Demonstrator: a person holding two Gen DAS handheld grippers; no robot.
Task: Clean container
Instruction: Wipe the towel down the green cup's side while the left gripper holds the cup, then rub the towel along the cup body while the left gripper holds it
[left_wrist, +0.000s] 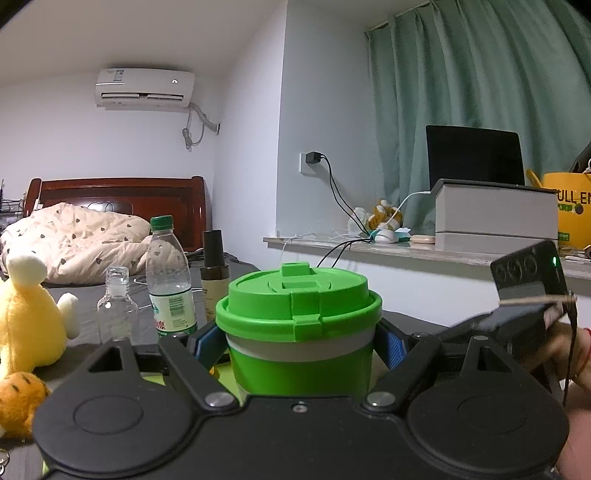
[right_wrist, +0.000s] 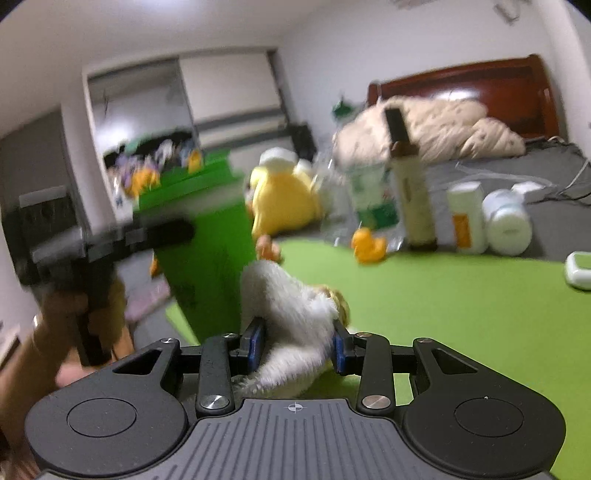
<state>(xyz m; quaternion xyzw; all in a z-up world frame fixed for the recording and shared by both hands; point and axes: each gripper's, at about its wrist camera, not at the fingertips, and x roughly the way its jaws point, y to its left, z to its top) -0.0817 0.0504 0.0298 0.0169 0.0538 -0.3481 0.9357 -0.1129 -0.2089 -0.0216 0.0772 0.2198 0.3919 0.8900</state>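
Left wrist view. The left gripper (left_wrist: 300, 341) clamps the green cup (left_wrist: 299, 332), its blue-padded fingers (left_wrist: 208, 341) pressed against the wall just below the lid rim. The lid (left_wrist: 298, 295) is seated, and the cup stands upright and centred in the frame. Behind it on the left, near one another, stand a small clear bottle (left_wrist: 117, 306), a water bottle (left_wrist: 168, 277) and a dark-capped bottle (left_wrist: 214, 273); a yellow plush toy (left_wrist: 29, 325) fills the left edge. To the right, the other gripper's body (left_wrist: 532, 295) and a hand (left_wrist: 576, 354) crowd the cup's right side. Above the lid the space is open up to the wall and the window ledge (left_wrist: 406, 251).

Right wrist view (motion-blurred). The right gripper (right_wrist: 298, 345) is closed narrowly on a white fluffy cloth (right_wrist: 291, 314), which bulges forward between the pads. The cloth's left edge touches the wall of the green cup (right_wrist: 207, 258), held up at left by the left gripper (right_wrist: 122, 236). A green mat (right_wrist: 443, 314) spreads unobstructed to the right; along its far edge lie a rubber duck (right_wrist: 367, 245) and a row of bottles (right_wrist: 413, 195).
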